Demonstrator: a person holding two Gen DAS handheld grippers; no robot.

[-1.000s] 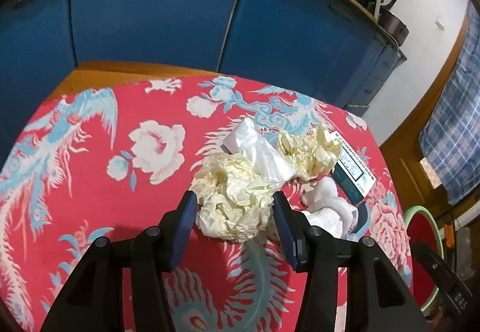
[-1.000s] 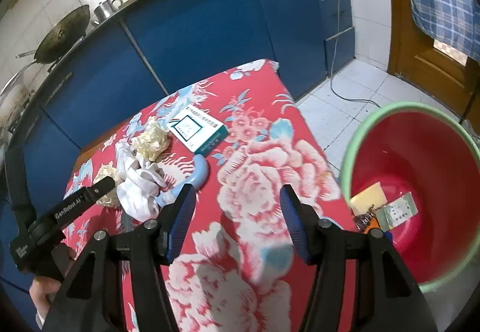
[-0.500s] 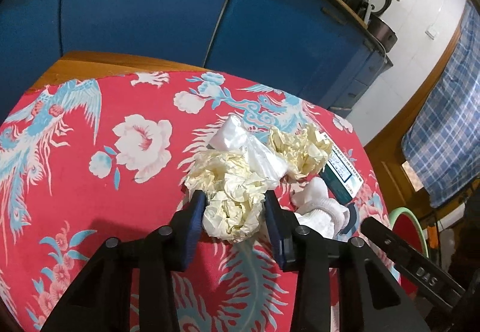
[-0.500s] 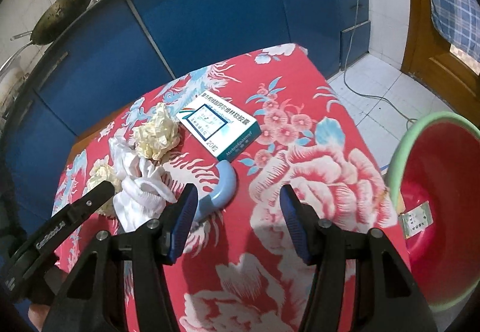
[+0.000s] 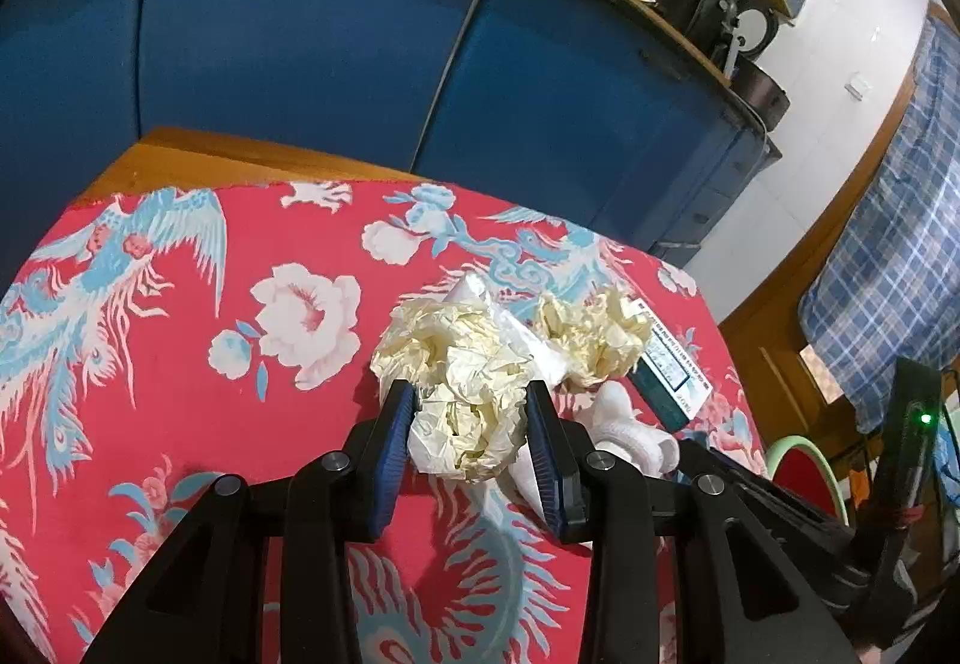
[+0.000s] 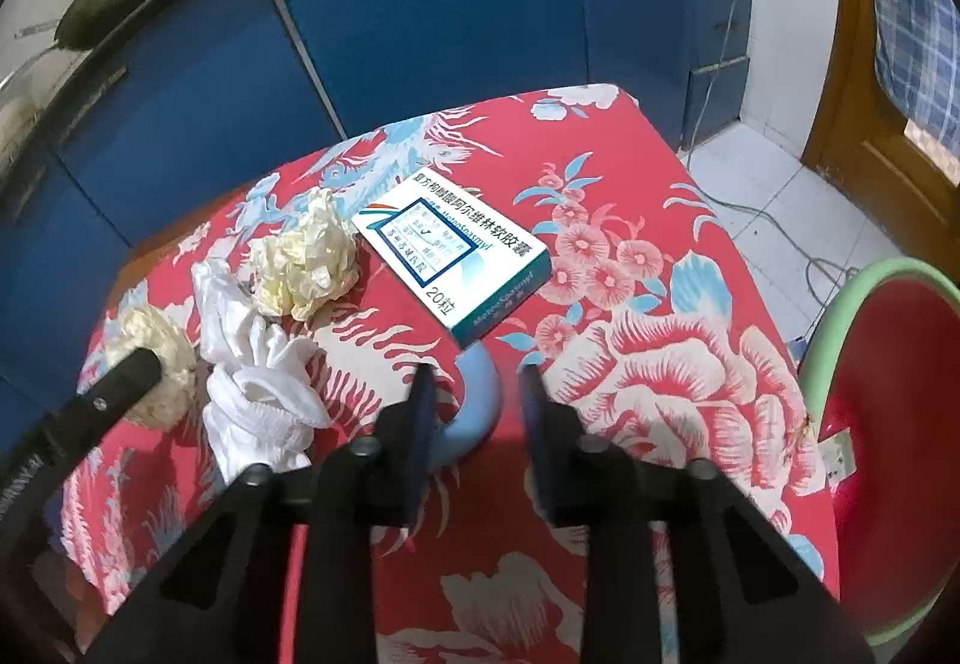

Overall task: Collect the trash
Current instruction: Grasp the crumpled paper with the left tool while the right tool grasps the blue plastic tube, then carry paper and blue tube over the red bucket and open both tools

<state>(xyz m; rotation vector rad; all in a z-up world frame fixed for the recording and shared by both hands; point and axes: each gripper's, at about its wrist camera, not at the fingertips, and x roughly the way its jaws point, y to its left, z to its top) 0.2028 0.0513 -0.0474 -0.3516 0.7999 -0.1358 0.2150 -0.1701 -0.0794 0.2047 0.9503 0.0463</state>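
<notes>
Grasp step: left gripper (image 5: 471, 427) clamped on cream paper wad (image 5: 465, 439), frame centre.
Right gripper (image 6: 474, 412) jaws closing around blue curved piece (image 6: 477, 400); next, carry both to red bin (image 6: 900, 424), right edge.

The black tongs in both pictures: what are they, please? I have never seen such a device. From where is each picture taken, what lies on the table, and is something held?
There is no robot here. A person holds one pair of tongs in each hand, and a small camera on each pair looks forward along it. One picture comes from the left tongs, the other from the right tongs. On the red tablecloth lie a paper ball, white fabric, a box and a curved blue thing. The left tongs squeeze another paper ball. The right tongs are closing, with the blue thing between them, not yet gripped. A red bin stands beside the table.
</notes>
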